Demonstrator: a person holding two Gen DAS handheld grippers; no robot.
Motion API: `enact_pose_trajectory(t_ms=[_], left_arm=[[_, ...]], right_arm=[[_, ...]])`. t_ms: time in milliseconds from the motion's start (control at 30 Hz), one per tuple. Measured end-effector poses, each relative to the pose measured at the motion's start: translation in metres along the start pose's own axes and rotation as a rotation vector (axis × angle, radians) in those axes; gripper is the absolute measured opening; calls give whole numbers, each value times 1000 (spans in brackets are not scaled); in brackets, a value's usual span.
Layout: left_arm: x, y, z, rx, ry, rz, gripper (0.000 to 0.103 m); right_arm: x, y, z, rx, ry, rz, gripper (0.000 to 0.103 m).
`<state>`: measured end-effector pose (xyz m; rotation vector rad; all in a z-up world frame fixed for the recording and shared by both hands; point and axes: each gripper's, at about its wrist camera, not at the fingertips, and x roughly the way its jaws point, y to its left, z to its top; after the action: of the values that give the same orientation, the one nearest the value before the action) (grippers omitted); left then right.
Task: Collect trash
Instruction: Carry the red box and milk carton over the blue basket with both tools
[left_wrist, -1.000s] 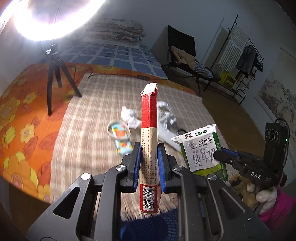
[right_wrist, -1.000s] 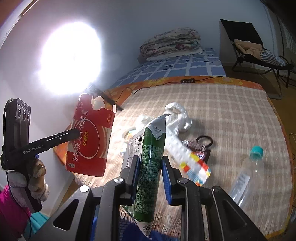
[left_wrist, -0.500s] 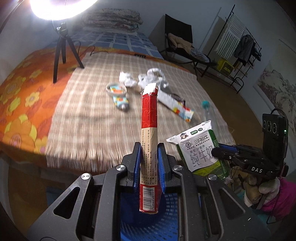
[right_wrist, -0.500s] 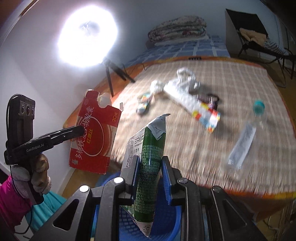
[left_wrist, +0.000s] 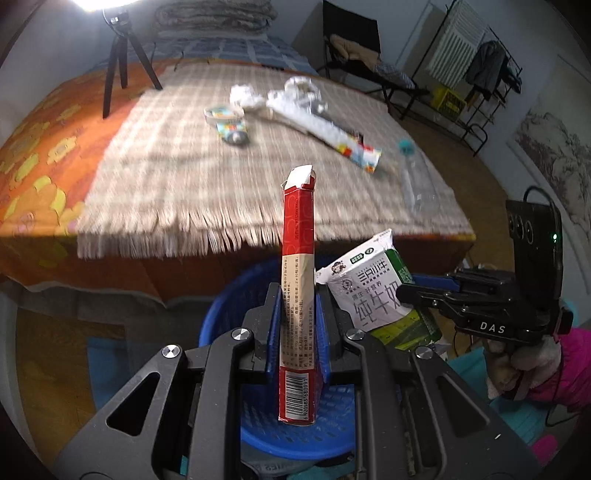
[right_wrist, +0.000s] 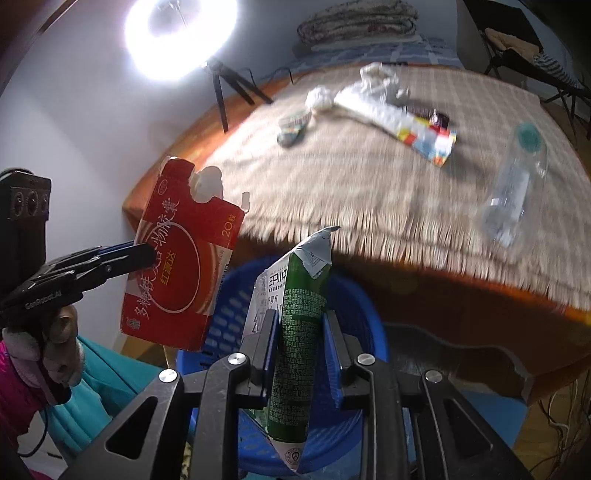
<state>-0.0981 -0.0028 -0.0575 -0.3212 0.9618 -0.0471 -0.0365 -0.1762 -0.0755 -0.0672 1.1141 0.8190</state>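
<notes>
Red "20"-marked carton (right_wrist: 177, 273), "DAS" tongs (left_wrist: 421, 295)

My ring light (right_wrist: 181, 37) blows out to white glare at the top, throwing bright patches and long shadows over the bed (left_wrist: 184, 166), which smears with motion blur, while fisheye edges bend and darken

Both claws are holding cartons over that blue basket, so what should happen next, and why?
Probably open both claws. The left claw grips the red box and the right claw the green milk carton, both above the blue basket, so they should drop in.
</notes>
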Motion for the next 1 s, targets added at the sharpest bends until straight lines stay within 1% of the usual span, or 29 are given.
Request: enact_pose_trajectory(t_ms=[167,333,433,667,733,1000], left_arm=[[25,2,-19,8,69,19,16],[50,10,-35,-6,147,31,16],[59,11,-42,-2,173,41,16],[66,13,-47,-10,196,45,16],[66,14,-47,-10,199,46,16],[73,11,-45,-3,214,44,17]], right_arm=[[14,-7,-11,19,45,-15,23],[27,-14,-19,36,80,-29,23],[34,-17,-22,41,100,-34,23],[50,-23,-28,57,139,-36,23],[65,-23,-20,60,147,-36,23],[75,-27,-18,72,164,-31,25]])
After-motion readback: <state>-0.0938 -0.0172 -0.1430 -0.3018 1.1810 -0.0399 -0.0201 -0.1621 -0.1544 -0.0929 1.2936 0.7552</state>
